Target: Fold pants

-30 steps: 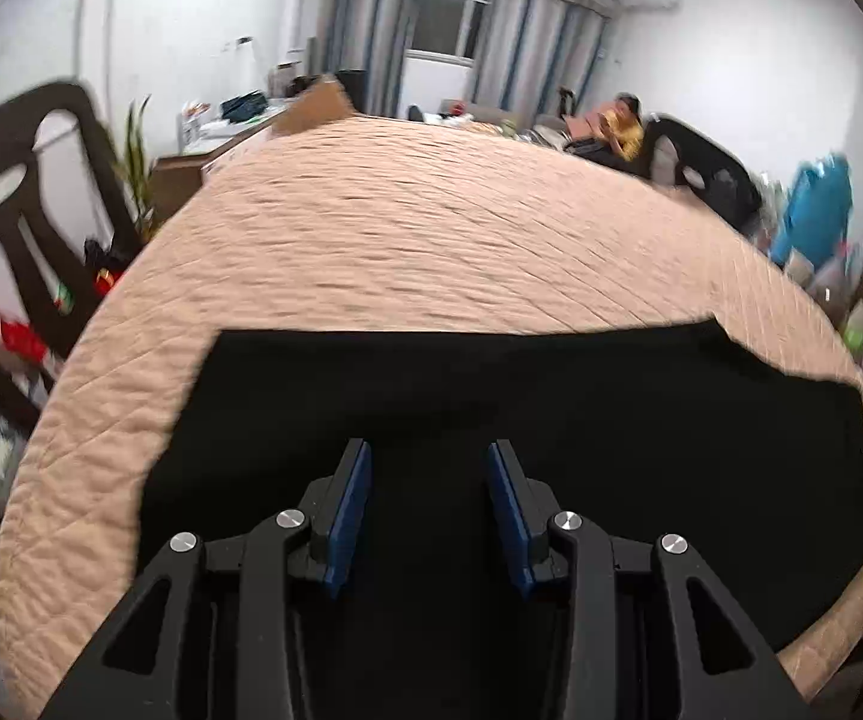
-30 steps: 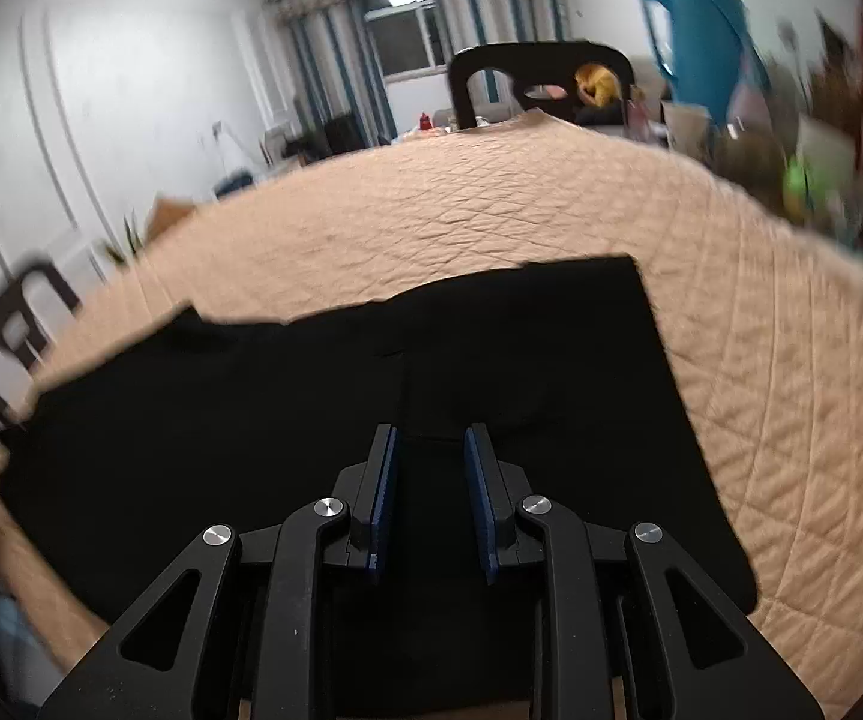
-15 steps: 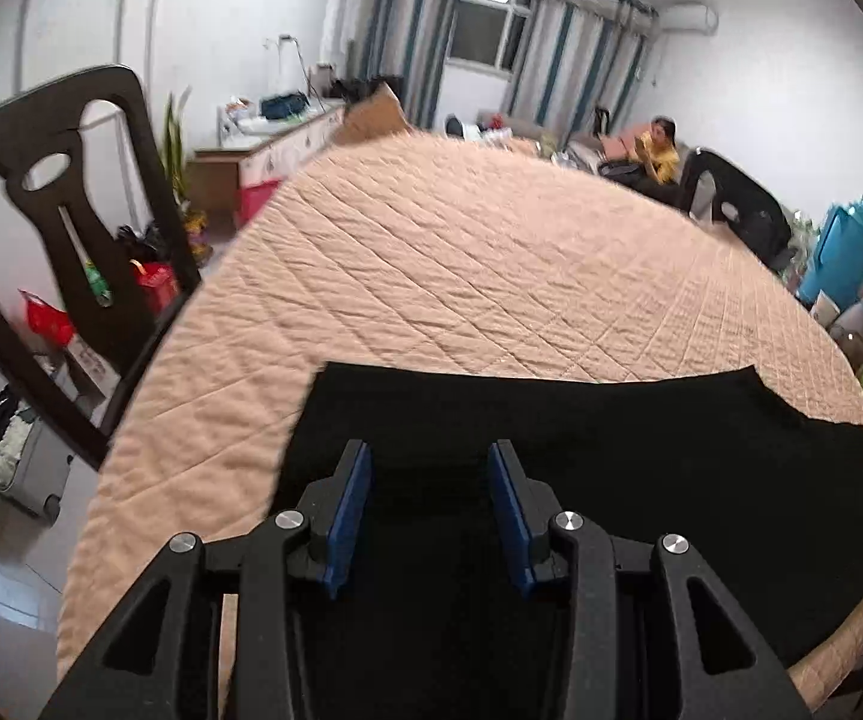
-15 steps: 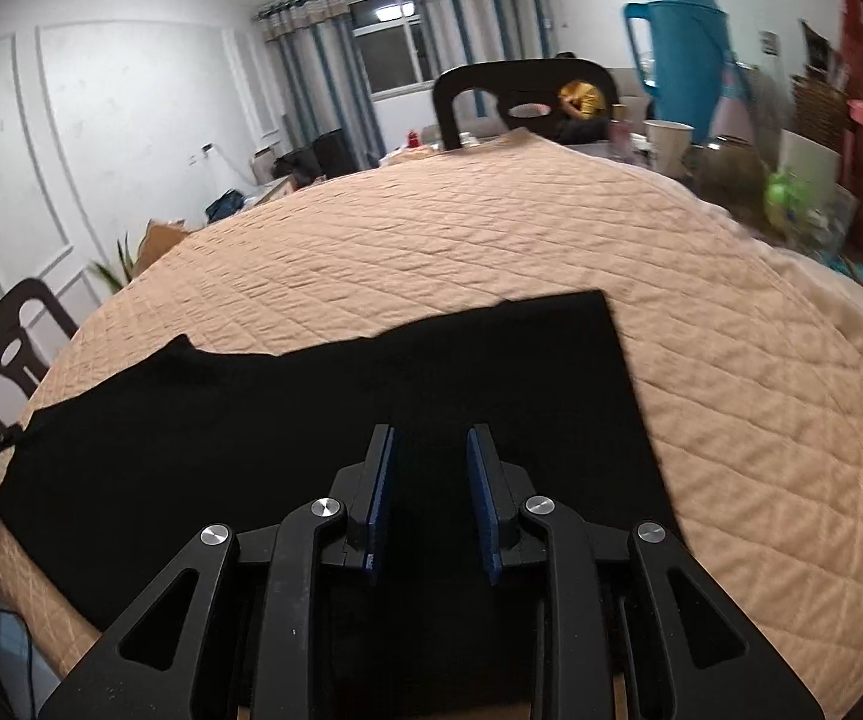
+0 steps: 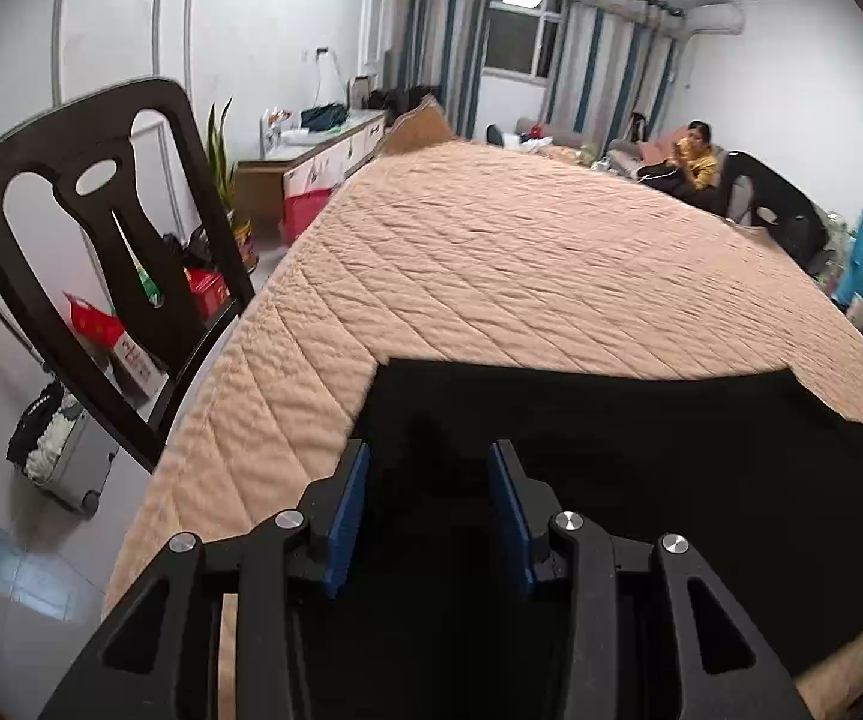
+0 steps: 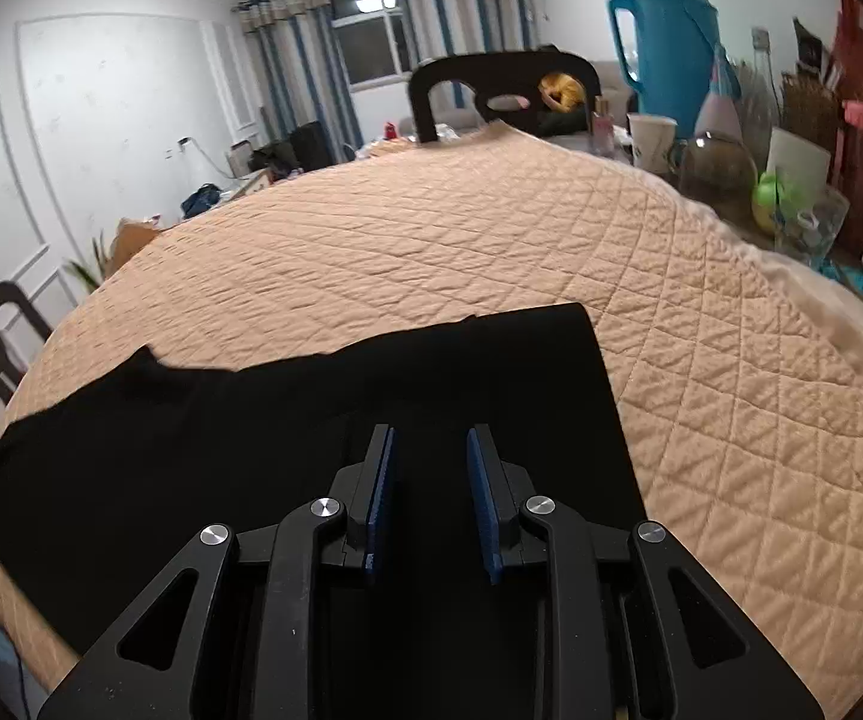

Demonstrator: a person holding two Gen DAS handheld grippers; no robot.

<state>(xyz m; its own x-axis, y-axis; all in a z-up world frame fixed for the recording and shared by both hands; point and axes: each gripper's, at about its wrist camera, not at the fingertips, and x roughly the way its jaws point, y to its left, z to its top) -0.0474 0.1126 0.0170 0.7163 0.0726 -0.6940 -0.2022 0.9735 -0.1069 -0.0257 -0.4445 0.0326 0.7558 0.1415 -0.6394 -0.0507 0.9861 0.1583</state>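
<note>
Left wrist view: black pants (image 5: 641, 456) lie flat along the near edge of the quilted peach table cover (image 5: 521, 276). Left gripper (image 5: 428, 450) is above the pants' left end, jaws parted, nothing between them. Right gripper (image 6: 429, 438) is above the right end, jaws likewise apart and empty.

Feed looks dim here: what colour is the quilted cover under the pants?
Peach-tan, stitched in a diamond pattern; the quilted fabric cover shows best in the right wrist view.
</note>
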